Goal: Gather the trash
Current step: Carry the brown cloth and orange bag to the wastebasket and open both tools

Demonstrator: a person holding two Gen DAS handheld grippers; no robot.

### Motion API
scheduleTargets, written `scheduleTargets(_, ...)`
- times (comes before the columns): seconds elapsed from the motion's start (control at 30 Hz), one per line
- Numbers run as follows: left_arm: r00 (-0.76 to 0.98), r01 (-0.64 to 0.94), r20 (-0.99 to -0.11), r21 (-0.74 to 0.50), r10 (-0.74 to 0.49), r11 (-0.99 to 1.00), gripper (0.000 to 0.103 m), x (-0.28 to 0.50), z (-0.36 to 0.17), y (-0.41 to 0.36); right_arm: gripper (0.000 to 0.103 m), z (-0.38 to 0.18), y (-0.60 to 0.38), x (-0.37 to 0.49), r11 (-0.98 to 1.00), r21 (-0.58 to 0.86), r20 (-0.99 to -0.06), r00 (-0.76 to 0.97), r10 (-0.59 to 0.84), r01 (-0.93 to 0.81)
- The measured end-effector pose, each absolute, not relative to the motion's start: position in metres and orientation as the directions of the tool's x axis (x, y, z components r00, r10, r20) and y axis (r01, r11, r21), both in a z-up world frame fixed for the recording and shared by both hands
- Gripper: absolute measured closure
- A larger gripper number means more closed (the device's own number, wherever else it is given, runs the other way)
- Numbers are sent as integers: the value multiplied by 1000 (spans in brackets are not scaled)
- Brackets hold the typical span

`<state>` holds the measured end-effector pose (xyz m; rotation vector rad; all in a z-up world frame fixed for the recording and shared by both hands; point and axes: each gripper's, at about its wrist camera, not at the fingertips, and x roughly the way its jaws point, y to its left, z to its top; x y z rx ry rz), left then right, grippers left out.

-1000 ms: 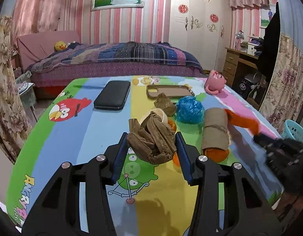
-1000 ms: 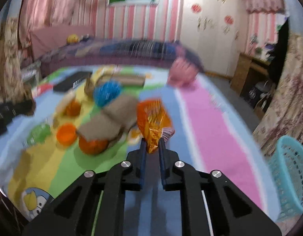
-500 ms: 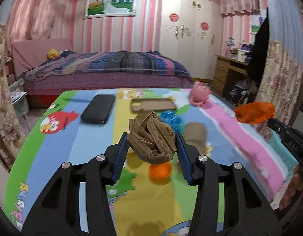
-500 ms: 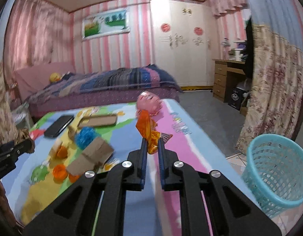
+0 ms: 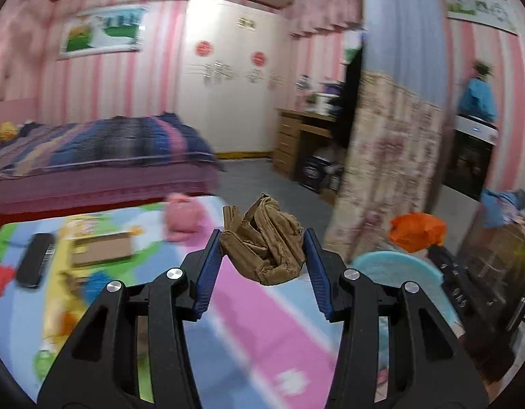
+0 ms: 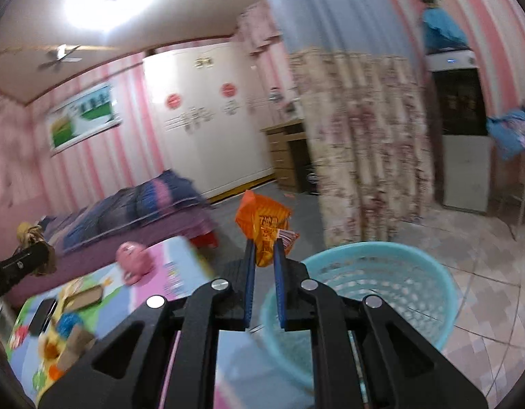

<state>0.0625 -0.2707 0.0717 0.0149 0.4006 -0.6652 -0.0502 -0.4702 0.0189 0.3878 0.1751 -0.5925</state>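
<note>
Left gripper [image 5: 262, 248]: clamped on crumpled brown paper [image 5: 264, 242], raised above the table's far edge.
Right gripper [image 6: 262, 252]: pinched narrow on orange snack wrapper [image 6: 264, 228], just above the basket's rim at 9 o'clock.
Basket [image 6: 446, 293]: turquoise plastic, on tiled floor [image 6: 484, 272], just beside the table.
Table [image 5: 255, 334]: cartoon cloth in blue, pink, yellow and green stripes.
On table, 9 o'clock in left view: black phone [image 5: 35, 259], cardboard piece [image 5: 102, 248], pink toy [image 5: 184, 216], blurred scraps.
Room: pink striped walls [image 5: 102, 85], white wardrobe [image 5: 228, 85], bed with striped blanket [image 5: 102, 143], wooden desk [image 5: 296, 136], floral curtain [image 6: 364, 136] at 12 o'clock.
</note>
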Motion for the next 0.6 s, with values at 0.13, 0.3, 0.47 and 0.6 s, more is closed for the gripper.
scheduleTargets(0.13, 673, 650, -374, -110, -638, 752, 56, 59, 73, -317, 92, 13, -499, -63, 713, 345, -298, 791, -534, 611)
scheduleTargets(0.3, 618, 704, -396, -105, -679, 702, 56, 57, 65, -370, 92, 4, -525, -75, 681, 371, -325, 775, -543, 632)
scheduleTargets(0.47, 576, 738, -418, -104, -703, 666, 56, 55, 55, -402, 92, -1, -539, -83, 658, 392, -336, 765, -549, 644)
scheduleTargets(0.6, 557, 751, -440, -96, -704, 654, 56, 56, 47, -418, 91, -3, -542, -84, 647, 390, -341, 755, -560, 655)
